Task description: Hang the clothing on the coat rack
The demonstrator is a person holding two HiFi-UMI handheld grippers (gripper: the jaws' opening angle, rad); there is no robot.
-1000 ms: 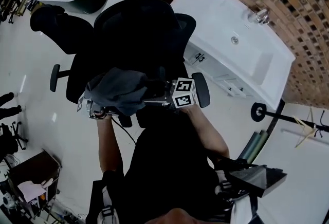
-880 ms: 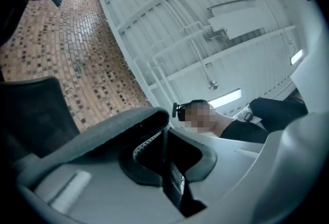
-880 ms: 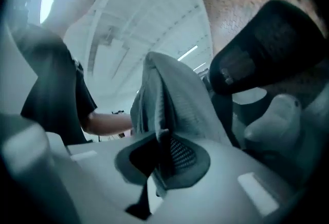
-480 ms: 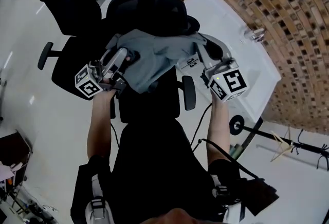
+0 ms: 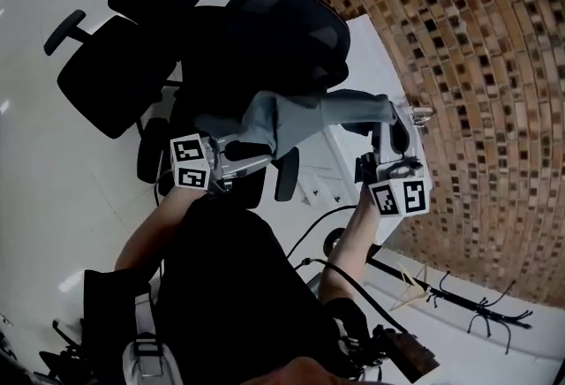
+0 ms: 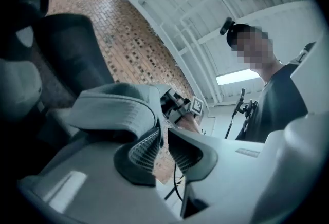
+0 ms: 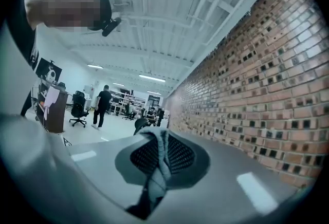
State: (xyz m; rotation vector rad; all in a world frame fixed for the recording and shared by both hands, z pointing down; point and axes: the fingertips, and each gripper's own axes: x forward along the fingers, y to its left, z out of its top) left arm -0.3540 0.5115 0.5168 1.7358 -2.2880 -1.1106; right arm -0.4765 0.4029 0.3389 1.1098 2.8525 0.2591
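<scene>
A grey garment hangs stretched between my two grippers above a black office chair. My left gripper is shut on one end; in the left gripper view the cloth folds over the left pad and is caught at the jaw tips. To the right, my right gripper is shut on the other end, and a twisted strip of grey cloth sits pinched between its pads. The black coat rack shows at the lower right of the head view, away from both grippers.
A second black chair stands to the left. A white counter runs along the brick wall. A wooden hanger lies near the rack. A cable trails below my arms. A person stands far off.
The garment was bunched at my left gripper; the right gripper has taken hold of it and moved right, pulling it out long. My view has swung towards the brick wall and the rack.
</scene>
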